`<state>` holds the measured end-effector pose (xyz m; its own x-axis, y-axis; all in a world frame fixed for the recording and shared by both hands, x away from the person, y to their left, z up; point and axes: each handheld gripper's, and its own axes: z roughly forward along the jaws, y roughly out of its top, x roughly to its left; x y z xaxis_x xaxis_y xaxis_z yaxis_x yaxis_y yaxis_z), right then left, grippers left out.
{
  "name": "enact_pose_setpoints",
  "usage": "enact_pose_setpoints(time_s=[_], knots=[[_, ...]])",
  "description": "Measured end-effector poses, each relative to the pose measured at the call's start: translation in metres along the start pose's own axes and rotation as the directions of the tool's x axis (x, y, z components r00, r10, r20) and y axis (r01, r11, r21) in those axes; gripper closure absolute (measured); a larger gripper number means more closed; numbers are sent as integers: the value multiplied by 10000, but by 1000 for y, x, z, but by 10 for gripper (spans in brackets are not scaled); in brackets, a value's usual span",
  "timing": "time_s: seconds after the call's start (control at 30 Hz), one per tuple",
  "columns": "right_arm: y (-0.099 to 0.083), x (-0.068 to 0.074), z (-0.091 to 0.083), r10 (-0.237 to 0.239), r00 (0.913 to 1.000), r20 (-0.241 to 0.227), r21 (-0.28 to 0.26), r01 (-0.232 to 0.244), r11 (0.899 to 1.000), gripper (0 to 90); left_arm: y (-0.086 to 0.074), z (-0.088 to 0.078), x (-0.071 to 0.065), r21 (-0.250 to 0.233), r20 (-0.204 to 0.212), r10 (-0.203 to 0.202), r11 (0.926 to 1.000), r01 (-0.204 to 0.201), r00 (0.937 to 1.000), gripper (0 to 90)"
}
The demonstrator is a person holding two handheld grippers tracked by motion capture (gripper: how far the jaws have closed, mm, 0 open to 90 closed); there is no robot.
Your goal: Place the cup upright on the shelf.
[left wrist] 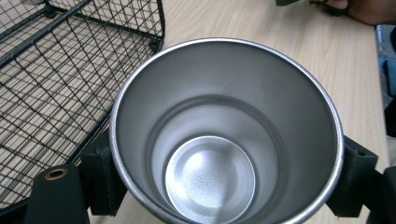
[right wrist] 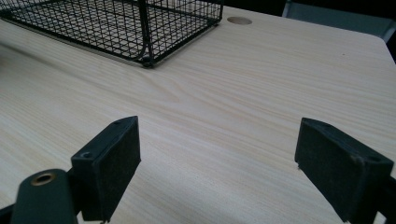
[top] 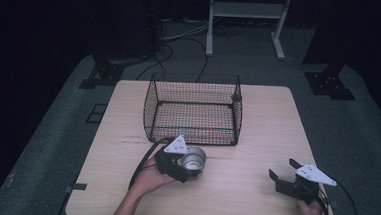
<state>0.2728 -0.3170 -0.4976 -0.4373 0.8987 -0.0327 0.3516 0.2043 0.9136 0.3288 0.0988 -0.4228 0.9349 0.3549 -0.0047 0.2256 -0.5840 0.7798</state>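
Looking down on the table [top: 253, 201], we count one metal cup [top: 193, 161], one wire basket [top: 194, 109] and two grippers, each held in one of the person's hands. The left gripper [top: 184, 168] sits near the middle of the table's near half, and its jaws are clamped on the cup, one black pad [left wrist: 103, 173] pressed to each side of the cup's wall [left wrist: 224, 93] as the left gripper view shows. The cup stands just in front of the basket's near side, close to it; we cannot tell from the pictures whether its base rests on the wood or hangs slightly above it. Its long axis runs roughly upright, with the open mouth pointing up and leaning a little toward the near side, so that in the left gripper view we see straight down the shiny inside to the round bottom. The cup is empty. The basket [left wrist: 56, 65] is a black mesh box with an open top, standing at the middle of the table's far half, and nothing lies in it. The right gripper [top: 282, 179] is held over the near right part of the table, well apart from the cup and basket, pointing left. Its jaws stand wide apart with only bare wood between them, and the basket's corner [right wrist: 147, 32] shows farther off in the right gripper view.
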Motion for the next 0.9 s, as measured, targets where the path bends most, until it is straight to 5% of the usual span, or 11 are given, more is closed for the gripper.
enact_pose_setpoints(time_s=[0.9], knots=[[0, 0, 0, 3, 10000, -15, -19, -3, 10000, 135, 40, -13, 12, 655, 269, 713, 9952, -730, 9971, 178]])
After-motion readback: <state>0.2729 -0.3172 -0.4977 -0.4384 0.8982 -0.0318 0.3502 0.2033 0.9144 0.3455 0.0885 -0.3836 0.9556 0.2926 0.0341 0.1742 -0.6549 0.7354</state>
